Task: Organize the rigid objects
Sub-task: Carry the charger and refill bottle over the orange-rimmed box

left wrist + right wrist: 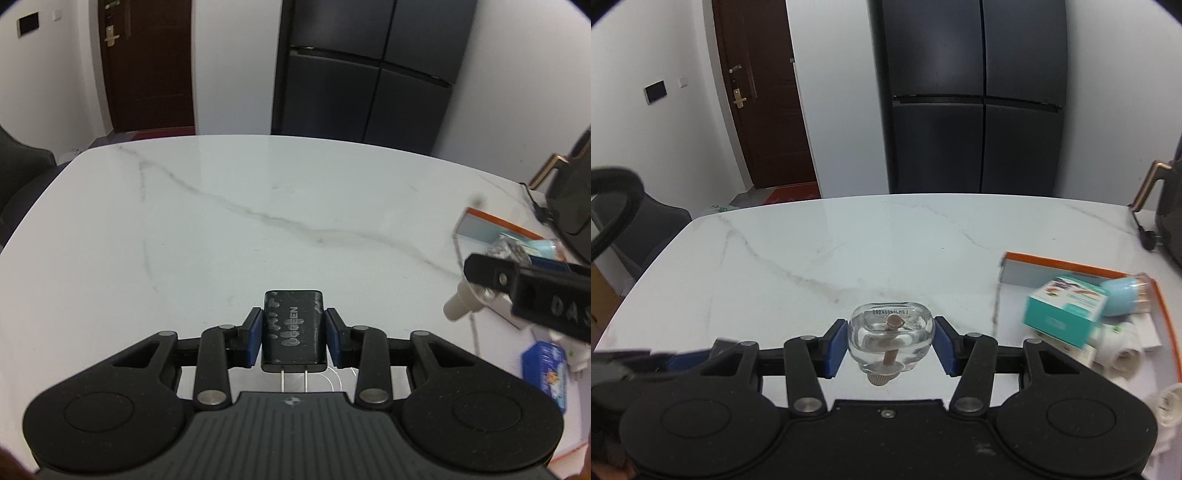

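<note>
Left wrist view: my left gripper (294,334) pinches a black charger (293,330) between its blue pads, prongs pointing back at me, above the marble table (221,221).

Right wrist view: my right gripper (891,345) clamps a clear glass bottle (891,339); the orange-rimmed tray (1071,264) lies ahead to its right.
</note>
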A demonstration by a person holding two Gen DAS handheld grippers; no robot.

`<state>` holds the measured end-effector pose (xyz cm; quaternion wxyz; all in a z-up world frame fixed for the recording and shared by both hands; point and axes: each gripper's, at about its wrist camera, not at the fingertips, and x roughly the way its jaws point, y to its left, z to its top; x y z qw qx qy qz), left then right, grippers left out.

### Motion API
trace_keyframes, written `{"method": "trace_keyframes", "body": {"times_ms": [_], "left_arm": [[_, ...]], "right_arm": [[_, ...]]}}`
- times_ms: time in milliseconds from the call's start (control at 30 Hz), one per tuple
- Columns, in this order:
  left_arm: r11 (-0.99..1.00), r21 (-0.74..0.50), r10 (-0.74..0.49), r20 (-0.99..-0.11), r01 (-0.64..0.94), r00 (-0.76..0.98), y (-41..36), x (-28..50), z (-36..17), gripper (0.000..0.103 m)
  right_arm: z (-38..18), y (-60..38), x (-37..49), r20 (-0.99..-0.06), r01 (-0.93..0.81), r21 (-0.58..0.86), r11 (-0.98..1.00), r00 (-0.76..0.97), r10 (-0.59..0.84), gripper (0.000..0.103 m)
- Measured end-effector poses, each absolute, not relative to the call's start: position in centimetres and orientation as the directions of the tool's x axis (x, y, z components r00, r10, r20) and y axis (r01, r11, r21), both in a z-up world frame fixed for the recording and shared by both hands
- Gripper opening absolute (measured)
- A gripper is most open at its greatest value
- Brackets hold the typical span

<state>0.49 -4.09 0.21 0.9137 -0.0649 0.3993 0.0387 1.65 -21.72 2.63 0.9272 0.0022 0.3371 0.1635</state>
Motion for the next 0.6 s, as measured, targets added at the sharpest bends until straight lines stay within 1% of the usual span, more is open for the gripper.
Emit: {"method": "trace_keyframes", "body": {"times_ms": [267,600], "left_arm": [[0.991,-0.069,0.026,-0.737,-0.113,0.676,-6.9,-1.1,1.5,0.036],[0.994,-0.045,0.036,-0.729,-0.1,0.684,-10.5,-1.7,2.7,0.036]], "right_arm": [[3.3,-25.1,-2.5,-0.622,-0.314,0.094,0.945,0.723,0.302,0.061],[3.7,-28.8,-5.3,-0.613,-0.304,0.101,0.947,0.731,0.3,0.061]]}}
